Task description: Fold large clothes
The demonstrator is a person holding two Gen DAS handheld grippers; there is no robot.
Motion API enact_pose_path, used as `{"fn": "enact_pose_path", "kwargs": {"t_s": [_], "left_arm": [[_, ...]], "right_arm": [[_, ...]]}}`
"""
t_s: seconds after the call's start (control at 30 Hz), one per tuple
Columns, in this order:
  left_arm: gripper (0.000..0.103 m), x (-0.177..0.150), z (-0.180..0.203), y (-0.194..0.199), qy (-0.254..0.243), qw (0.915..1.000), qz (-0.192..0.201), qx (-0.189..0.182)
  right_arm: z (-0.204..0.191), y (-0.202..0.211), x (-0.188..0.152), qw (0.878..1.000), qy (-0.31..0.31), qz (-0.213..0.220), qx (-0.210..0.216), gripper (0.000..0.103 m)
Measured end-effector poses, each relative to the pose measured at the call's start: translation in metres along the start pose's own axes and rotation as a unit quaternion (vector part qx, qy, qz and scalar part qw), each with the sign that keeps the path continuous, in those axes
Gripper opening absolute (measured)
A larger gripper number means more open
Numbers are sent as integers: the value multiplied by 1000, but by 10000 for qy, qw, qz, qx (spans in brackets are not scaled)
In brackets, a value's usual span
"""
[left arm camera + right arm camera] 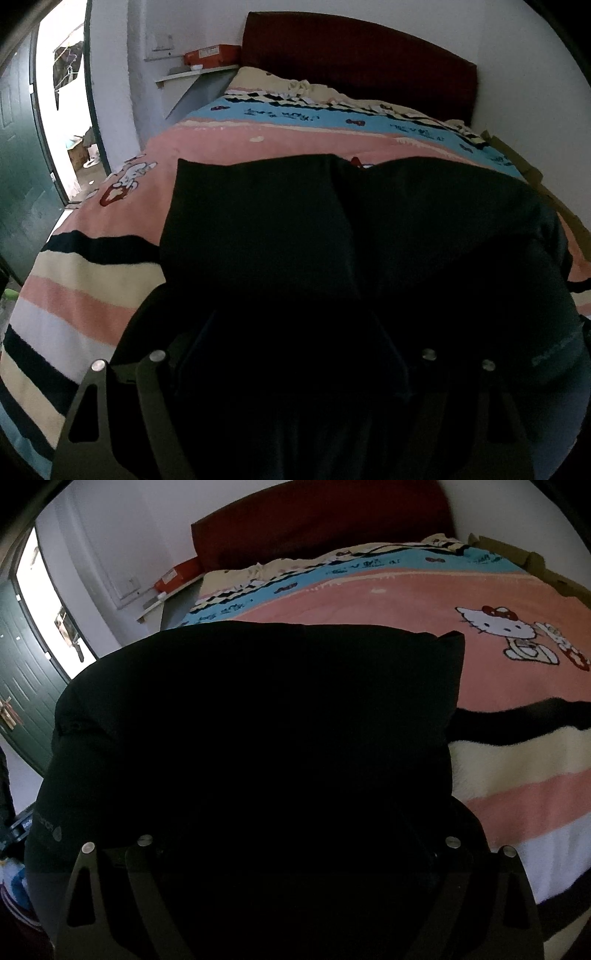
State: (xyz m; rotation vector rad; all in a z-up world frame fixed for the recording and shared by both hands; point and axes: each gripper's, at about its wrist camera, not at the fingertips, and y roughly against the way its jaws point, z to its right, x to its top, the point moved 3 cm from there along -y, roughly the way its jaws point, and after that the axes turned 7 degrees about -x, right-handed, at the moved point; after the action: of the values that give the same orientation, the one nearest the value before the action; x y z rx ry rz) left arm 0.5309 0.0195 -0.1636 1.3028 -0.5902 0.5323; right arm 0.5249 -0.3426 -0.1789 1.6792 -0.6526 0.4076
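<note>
Large black fabric garment (332,229) lies on the striped pink cartoon-print blanket (92,295) near the bed's foot, probably spread for a flat fold. Surface matte, one panel already doubled over. Left gripper (295,354): jaw state indiscernible, lost in dark cloth. Right gripper (295,849): jaws wide apart; any grip unclear.

We look from both wrists down over the bed (110,280) toward its red headboard (354,62), close above the black garment (258,720); both views share headboard, blanket and garment.
</note>
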Motion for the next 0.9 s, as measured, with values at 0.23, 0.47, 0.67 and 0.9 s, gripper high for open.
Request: {"fn": "enact_pose_path", "kwargs": {"t_s": [0.23, 0.47, 0.67, 0.9], "left_arm": [[81, -3, 2, 1, -83, 9999, -51, 105], [80, 1, 3, 4, -103, 9995, -241, 182], [80, 5, 16, 53, -156, 9999, 44, -28], [80, -19, 47, 60, -627, 9980, 6, -79]], "right_arm": [[-3, 3, -2, 10000, 22, -9, -47, 91], [-8, 8, 1, 9988, 156, -200, -422, 92], [-28, 55, 6, 9975, 332, 142, -615, 92], [-73, 91, -15, 9959, 836, 280, -175, 92]]}}
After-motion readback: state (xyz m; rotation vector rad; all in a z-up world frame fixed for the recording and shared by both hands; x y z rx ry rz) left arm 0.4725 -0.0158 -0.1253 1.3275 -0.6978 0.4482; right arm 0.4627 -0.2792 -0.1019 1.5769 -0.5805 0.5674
